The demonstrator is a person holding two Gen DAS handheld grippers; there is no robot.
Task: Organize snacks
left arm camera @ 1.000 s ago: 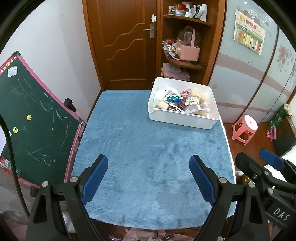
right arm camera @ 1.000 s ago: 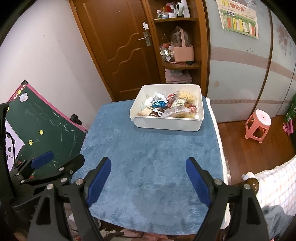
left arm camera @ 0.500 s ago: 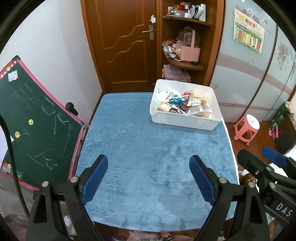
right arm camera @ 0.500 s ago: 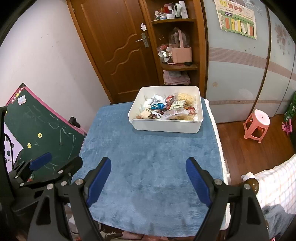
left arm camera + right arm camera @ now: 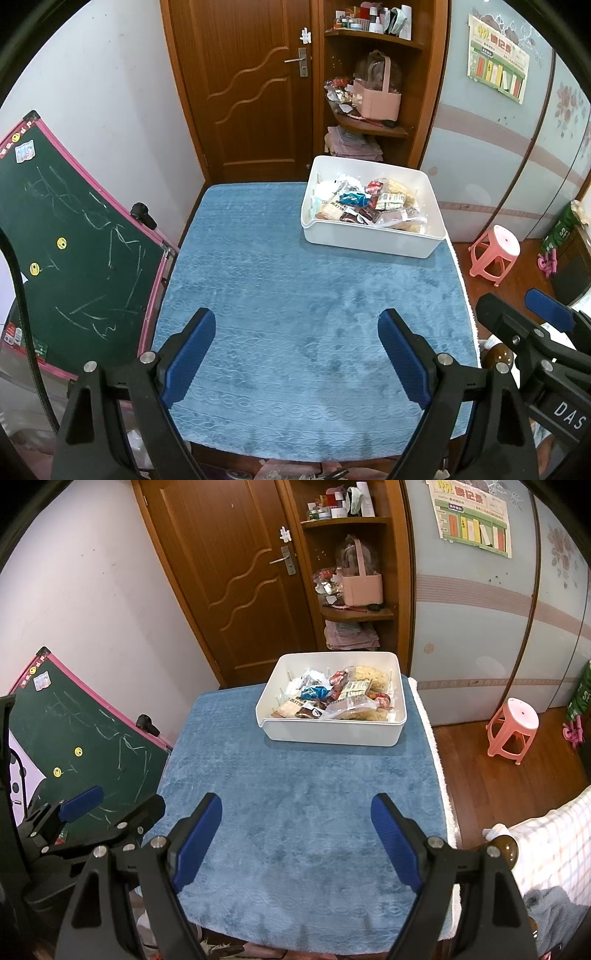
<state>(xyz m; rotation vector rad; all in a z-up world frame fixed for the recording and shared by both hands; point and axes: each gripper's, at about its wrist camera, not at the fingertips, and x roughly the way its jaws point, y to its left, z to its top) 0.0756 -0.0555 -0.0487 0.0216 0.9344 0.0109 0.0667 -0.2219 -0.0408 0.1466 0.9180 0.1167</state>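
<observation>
A white bin point(image 5: 369, 242) point(image 5: 332, 734) holds several mixed snack packets point(image 5: 367, 208) point(image 5: 334, 698) at the far right of a blue-covered table point(image 5: 295, 314) point(image 5: 295, 794). My left gripper point(image 5: 297, 354) is open and empty over the table's near edge, far short of the bin. My right gripper point(image 5: 297, 834) is also open and empty over the near edge. The right gripper shows at the right edge of the left wrist view point(image 5: 532, 332). The left gripper shows at the left edge of the right wrist view point(image 5: 88, 819).
A green chalkboard with a pink frame point(image 5: 74, 236) point(image 5: 85, 749) leans at the table's left side. A wooden door point(image 5: 247, 85) and corner shelves point(image 5: 373, 122) stand behind the table. A pink stool point(image 5: 496, 251) point(image 5: 513, 725) stands on the floor at the right.
Both grippers have drawn back and upward a little, so the bin and table look farther off. Both stay open and empty.
</observation>
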